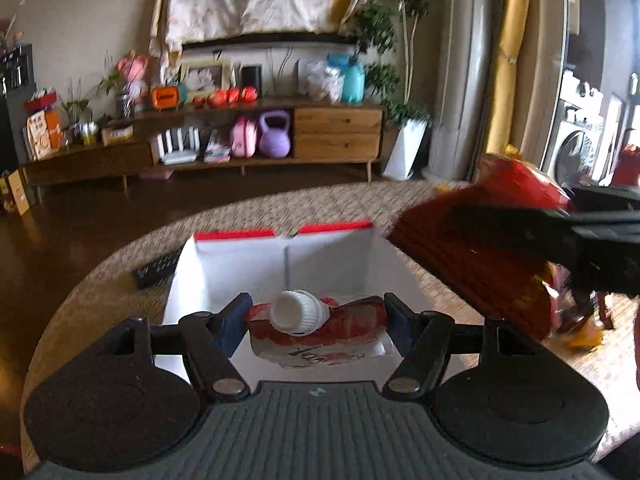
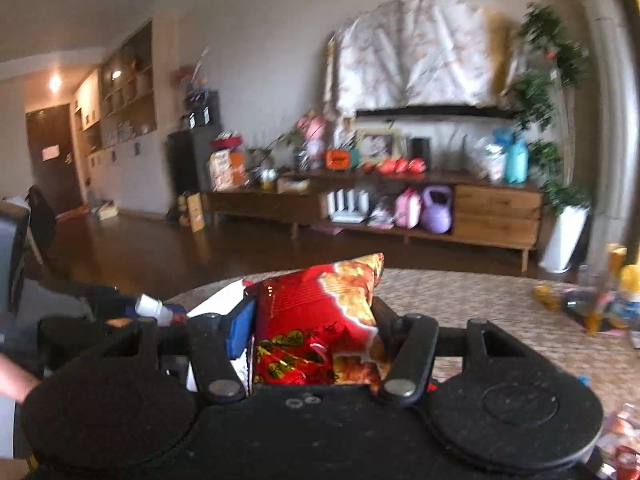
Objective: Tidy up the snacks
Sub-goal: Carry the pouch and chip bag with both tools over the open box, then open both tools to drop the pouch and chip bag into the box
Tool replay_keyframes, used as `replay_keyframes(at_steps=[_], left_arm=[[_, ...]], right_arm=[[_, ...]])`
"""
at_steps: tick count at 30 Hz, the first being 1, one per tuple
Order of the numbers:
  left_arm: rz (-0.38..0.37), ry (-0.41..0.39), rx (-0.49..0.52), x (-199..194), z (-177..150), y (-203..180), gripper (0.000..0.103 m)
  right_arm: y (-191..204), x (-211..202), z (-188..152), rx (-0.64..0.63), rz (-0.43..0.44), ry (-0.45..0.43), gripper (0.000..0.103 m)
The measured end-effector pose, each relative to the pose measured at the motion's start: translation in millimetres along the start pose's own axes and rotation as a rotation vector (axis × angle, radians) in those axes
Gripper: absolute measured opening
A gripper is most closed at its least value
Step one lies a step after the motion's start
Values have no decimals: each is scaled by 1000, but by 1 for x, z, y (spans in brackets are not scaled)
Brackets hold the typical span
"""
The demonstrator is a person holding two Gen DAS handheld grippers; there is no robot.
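Note:
My left gripper (image 1: 316,308) is shut on a red-and-white drink pouch (image 1: 352,322) with a white screw cap (image 1: 296,312). It hangs over an open white box with a red rim (image 1: 240,260) on the round woven table (image 1: 100,300). From the right, my right gripper (image 1: 520,236) comes in just past the box's right edge, holding a red snack bag (image 1: 472,264). In the right wrist view that gripper (image 2: 314,320) is shut on the red chip bag (image 2: 320,292), which stands upright between the pads. The pouch's cap (image 2: 150,305) and a corner of the box (image 2: 216,300) show to its left.
A dark remote control (image 1: 156,268) lies left of the box. More snacks and bottles (image 2: 600,308) are scattered on the table's right side. A hand (image 2: 12,380) shows at the left edge. Beyond the table is dark floor and a long wooden sideboard (image 1: 336,132).

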State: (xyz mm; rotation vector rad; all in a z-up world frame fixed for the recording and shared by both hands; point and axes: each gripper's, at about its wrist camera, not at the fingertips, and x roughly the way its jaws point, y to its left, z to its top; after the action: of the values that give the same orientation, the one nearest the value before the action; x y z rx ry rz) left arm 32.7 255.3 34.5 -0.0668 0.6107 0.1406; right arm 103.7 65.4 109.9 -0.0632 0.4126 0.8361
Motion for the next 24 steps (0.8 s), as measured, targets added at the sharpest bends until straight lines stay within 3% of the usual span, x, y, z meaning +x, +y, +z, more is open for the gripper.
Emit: replay_keyframes(at_steps=[5, 12, 24], left_arm=[[-3, 42, -14, 23, -8, 16, 70], [6, 112, -8, 47, -20, 25, 70], [52, 170, 9, 63, -18, 23, 71]], right_arm=[[6, 51, 2, 14, 28, 94, 59], [17, 88, -8, -21, 31, 182, 59], [22, 111, -24, -42, 26, 245, 61]])
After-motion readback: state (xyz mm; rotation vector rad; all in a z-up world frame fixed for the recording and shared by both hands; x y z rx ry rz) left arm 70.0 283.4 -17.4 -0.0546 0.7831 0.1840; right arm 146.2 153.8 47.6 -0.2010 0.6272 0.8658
